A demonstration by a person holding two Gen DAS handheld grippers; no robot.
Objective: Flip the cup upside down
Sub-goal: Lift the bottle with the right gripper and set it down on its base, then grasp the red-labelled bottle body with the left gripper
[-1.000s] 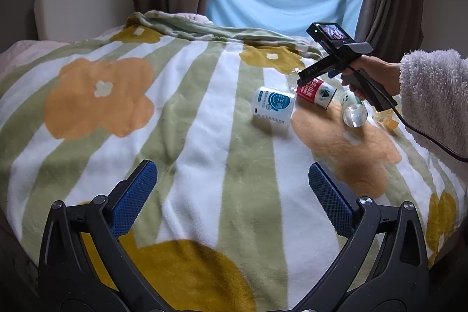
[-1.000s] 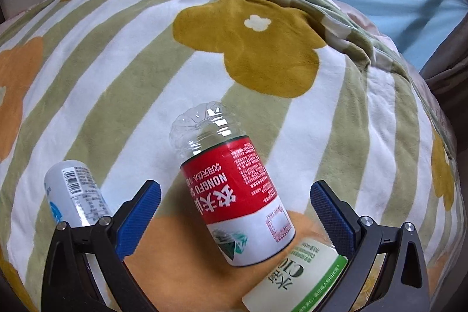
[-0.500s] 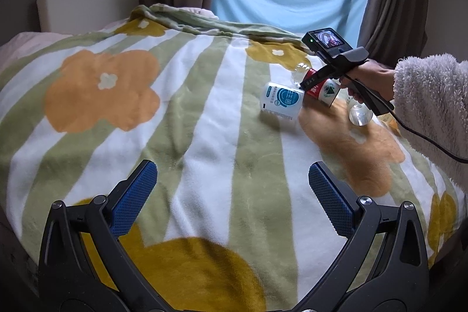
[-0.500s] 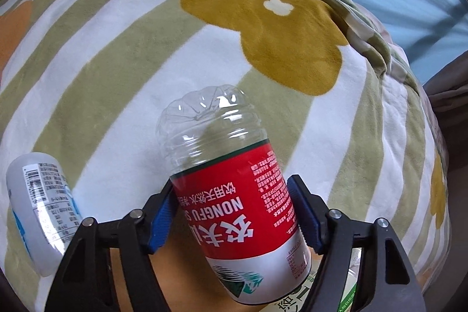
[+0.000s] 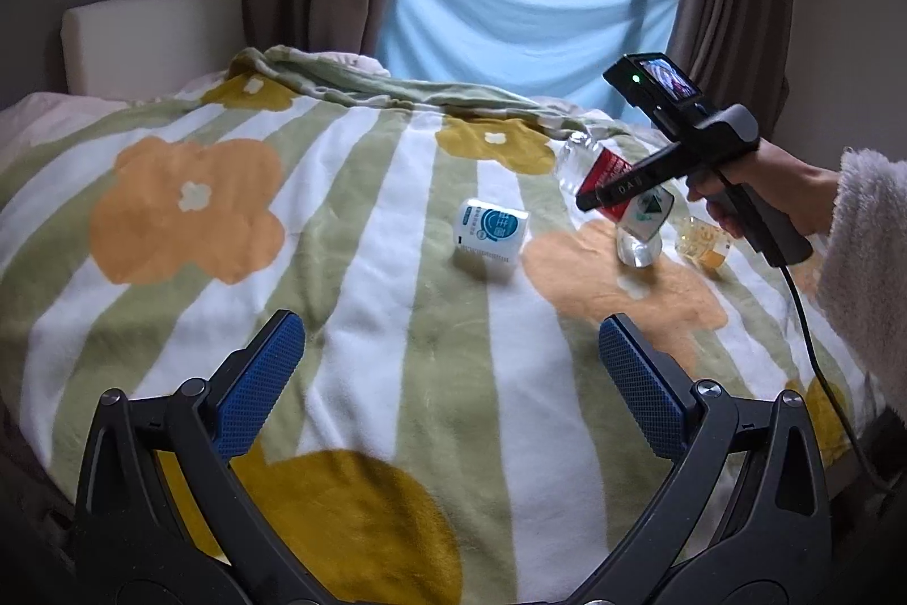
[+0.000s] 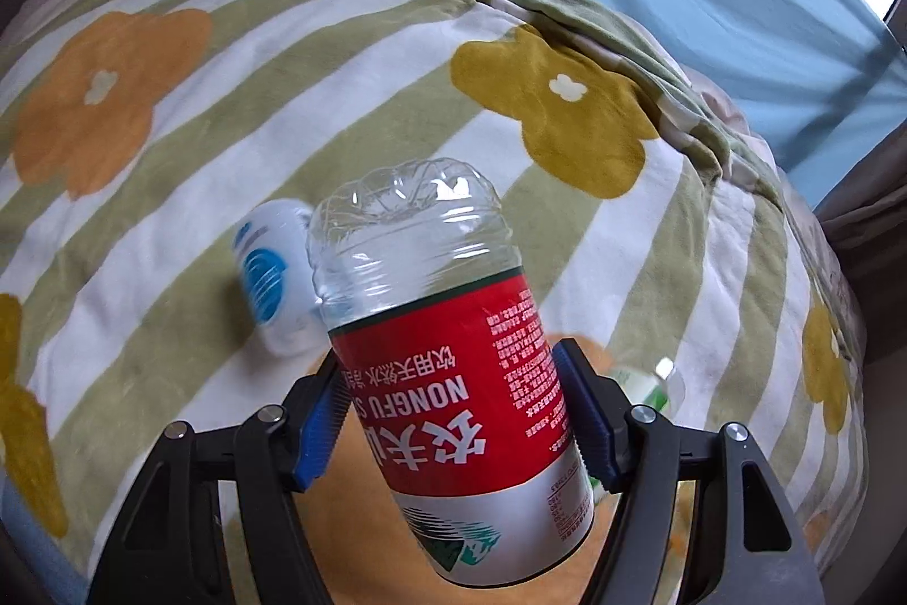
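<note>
Right wrist view, right gripper clenched on red-label cup, lifted off blanket, left gripper released w/ nothing between.

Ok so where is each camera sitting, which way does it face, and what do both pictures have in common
Left wrist: on the open left gripper, low over the striped floral blanket, facing the window; the person's right hand and fluffy sleeve show.
Right wrist: on the right gripper, shut on the red-labelled clear plastic cup, looking across the bed.
Shared: that cup, the white-and-blue container, the blanket.
</note>
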